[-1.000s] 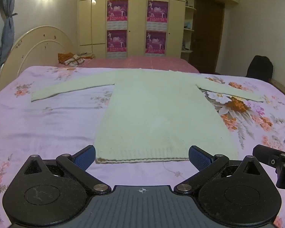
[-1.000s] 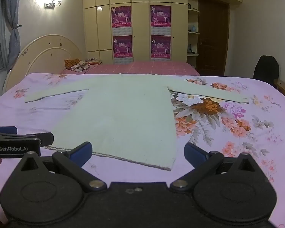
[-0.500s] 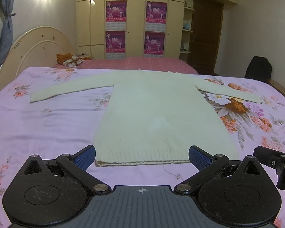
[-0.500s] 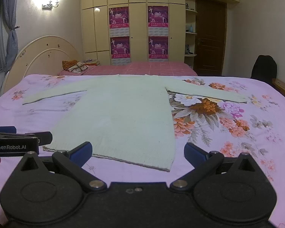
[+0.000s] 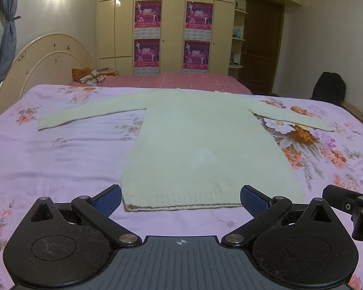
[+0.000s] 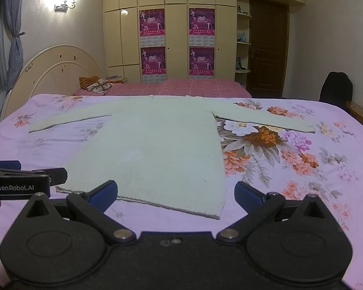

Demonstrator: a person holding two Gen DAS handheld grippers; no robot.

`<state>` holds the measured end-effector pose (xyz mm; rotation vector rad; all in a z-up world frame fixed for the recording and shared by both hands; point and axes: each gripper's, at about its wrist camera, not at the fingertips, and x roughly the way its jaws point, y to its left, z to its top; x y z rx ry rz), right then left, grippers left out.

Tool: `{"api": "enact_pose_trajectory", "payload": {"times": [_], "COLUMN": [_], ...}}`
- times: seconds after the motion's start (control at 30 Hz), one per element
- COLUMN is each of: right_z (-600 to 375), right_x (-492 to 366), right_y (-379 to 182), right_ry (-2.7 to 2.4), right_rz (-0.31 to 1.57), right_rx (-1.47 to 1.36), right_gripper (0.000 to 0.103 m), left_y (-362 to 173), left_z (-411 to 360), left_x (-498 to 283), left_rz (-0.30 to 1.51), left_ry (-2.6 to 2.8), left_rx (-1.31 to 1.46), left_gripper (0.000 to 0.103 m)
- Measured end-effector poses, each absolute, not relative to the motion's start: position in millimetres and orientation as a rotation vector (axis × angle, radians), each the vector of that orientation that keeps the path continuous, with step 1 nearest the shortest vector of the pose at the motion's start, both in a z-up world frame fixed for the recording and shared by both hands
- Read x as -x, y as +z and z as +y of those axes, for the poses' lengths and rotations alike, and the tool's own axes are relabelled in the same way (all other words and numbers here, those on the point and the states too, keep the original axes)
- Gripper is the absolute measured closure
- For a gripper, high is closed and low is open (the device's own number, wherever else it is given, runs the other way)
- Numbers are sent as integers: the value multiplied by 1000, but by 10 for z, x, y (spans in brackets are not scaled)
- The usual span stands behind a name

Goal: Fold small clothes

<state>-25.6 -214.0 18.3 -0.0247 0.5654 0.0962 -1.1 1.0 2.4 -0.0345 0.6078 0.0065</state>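
Both tools hang released near the hem: left tool (image 5: pixel 180 194), right tool (image 6: pixel 175 191). The cream sweater (image 5: pixel 200 145) lies flat, sleeves spread, on the floral bedspread (image 5: pixel 48 159). Best pinch each hem corner squarely, then lift evenly.

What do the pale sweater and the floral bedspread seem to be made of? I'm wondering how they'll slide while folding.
Pale cream long-sleeved sweater: looks like knitted yarn, matte, with a ribbed hem band; fibre unclear. Lilac floral bedspread: looks like thin woven fabric, smooth and printed, with faint creases; probably cotton or a blend.
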Motion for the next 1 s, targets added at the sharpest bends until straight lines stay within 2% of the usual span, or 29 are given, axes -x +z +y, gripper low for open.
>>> {"api": "enact_pose_trajectory", "payload": {"times": [1.0], "right_z": [-2065], "right_x": [212], "right_y": [179], "right_ry": [92], "right_rz": [560], "right_rx": [27], "right_gripper": [1], "left_y": [35], "left_z": [54], "left_x": [-19], "left_rz": [606], "left_ry": [4], "left_rx": [22], "left_gripper": [0]}}
